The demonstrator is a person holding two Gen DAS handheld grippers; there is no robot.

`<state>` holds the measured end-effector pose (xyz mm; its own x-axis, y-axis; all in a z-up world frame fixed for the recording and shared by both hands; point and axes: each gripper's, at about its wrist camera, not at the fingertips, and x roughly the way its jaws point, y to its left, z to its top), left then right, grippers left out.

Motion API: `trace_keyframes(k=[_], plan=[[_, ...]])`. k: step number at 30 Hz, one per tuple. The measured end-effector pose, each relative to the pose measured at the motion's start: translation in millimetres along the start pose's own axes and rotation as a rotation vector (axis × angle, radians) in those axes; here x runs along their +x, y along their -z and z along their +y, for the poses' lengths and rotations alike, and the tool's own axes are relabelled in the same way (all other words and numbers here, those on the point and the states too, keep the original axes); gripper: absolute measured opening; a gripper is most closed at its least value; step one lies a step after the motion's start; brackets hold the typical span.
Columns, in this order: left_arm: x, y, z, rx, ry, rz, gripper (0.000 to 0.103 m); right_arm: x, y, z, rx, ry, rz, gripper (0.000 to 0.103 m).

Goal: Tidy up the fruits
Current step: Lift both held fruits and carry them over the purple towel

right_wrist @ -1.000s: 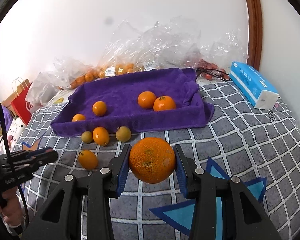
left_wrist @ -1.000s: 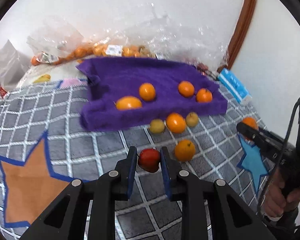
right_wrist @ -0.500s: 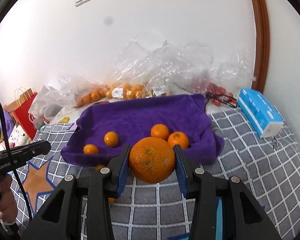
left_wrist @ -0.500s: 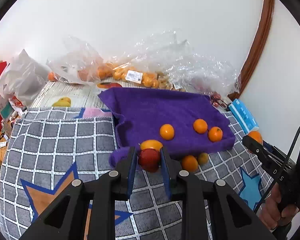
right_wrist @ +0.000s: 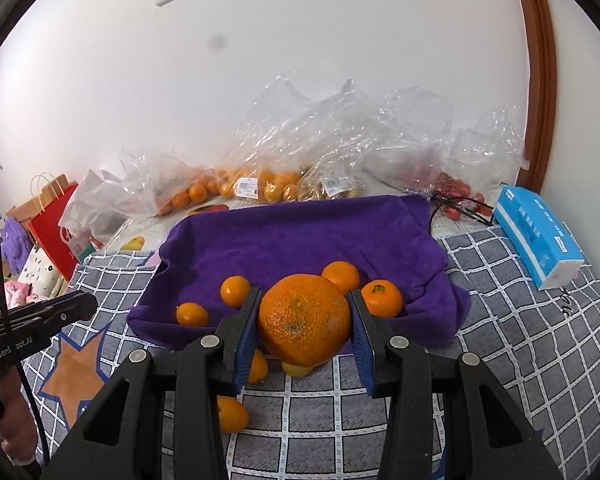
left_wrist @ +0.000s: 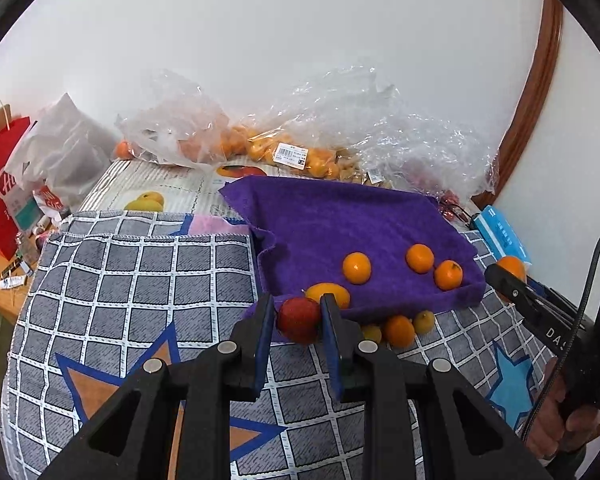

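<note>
Left gripper (left_wrist: 296, 320) pinches a small, smooth, slippery-looking red fruit (left_wrist: 299, 319) across its middle, right gripper (right_wrist: 304, 318) clamps the big firm orange (right_wrist: 304, 319), both above the purple towel's (right_wrist: 300, 236) near edge

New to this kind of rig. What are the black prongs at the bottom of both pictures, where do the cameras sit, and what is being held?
No robot here: a person holds a handheld two-finger gripper in each hand, each carrying a fisheye camera that looks along its fingers. In the left wrist view, the left gripper is shut on a small red fruit. In the right wrist view, the right gripper is shut on a large orange. Ahead, a purple towel on a checked cloth holds four small oranges; more lie loose before it.
</note>
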<state>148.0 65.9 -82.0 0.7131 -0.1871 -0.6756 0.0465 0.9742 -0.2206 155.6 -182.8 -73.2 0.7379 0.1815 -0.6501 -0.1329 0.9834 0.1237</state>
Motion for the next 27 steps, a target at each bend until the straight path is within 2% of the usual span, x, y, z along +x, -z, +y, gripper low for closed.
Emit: trace_keyframes(k=[7, 17, 27], plan=[[-2, -15, -1, 0.001, -0.017, -0.036, 0.023, 5, -10, -1, 0.009, -0.014, -0.014, 0.042], [20, -40, -4, -0.009, -0.012, -0.058, 0.023, 17, -25, 4, -0.011, -0.014, -0.034, 0.042], [61, -51, -4, -0.058, 0.044, -0.034, 0.023, 41, -26, -3, 0.004, 0.004, -0.02, 0.042]])
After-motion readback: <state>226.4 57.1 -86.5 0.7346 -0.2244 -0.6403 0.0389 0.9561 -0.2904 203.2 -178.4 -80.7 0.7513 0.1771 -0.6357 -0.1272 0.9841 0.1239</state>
